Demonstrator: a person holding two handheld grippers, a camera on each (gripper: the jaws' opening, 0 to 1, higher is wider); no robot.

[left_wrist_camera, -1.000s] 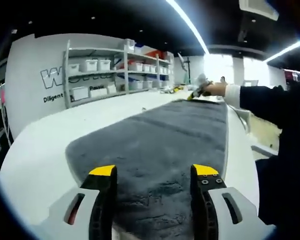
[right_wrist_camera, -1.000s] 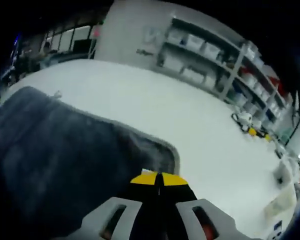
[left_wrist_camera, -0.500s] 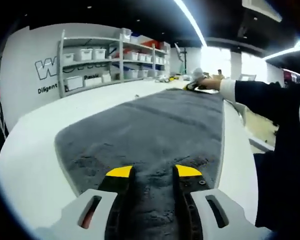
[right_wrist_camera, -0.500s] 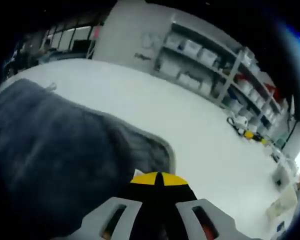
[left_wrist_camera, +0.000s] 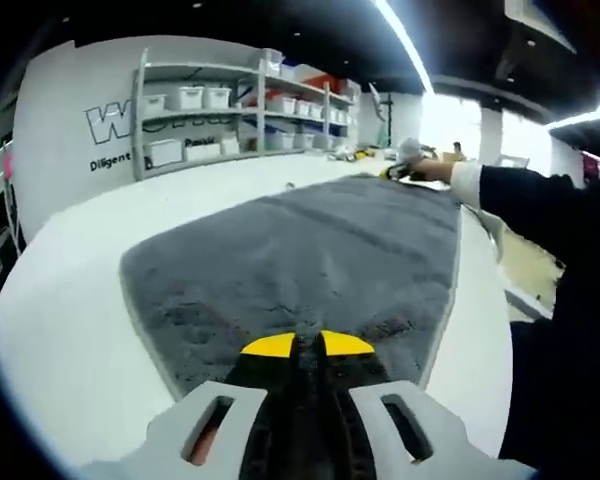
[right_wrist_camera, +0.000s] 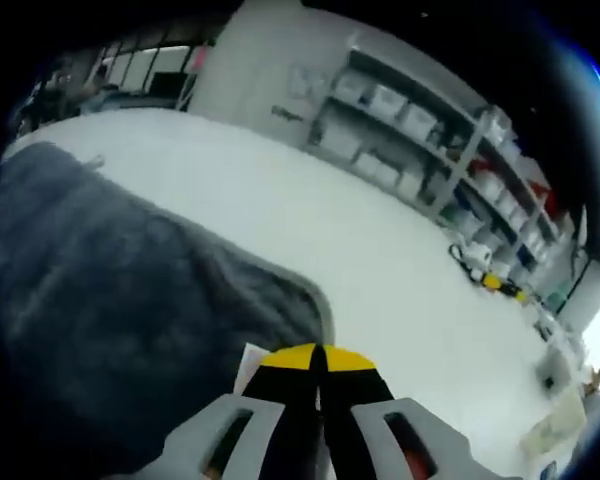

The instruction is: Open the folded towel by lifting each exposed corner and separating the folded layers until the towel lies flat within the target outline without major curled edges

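A dark grey towel (left_wrist_camera: 300, 250) lies spread along the white table (left_wrist_camera: 70, 310). My left gripper (left_wrist_camera: 307, 345) is shut, its yellow-tipped jaws pressed together on the towel's near edge. At the towel's far corner a person's hand holds my right gripper (left_wrist_camera: 402, 172). In the right gripper view the towel (right_wrist_camera: 110, 290) spreads to the left, and my right gripper (right_wrist_camera: 316, 352) is shut on its rounded corner, with a white tag (right_wrist_camera: 248, 366) showing beside the jaws.
Shelves with white bins (left_wrist_camera: 195, 120) stand against the far wall, also seen as shelves (right_wrist_camera: 420, 130) in the right gripper view. Small yellow and white objects (right_wrist_camera: 485, 262) sit on the table beyond the corner. A dark sleeve (left_wrist_camera: 550, 210) reaches across on the right.
My left gripper's jaws have gone from wide open to shut on the towel's near edge. The right gripper stays shut on the far corner, and its view has shifted slightly.
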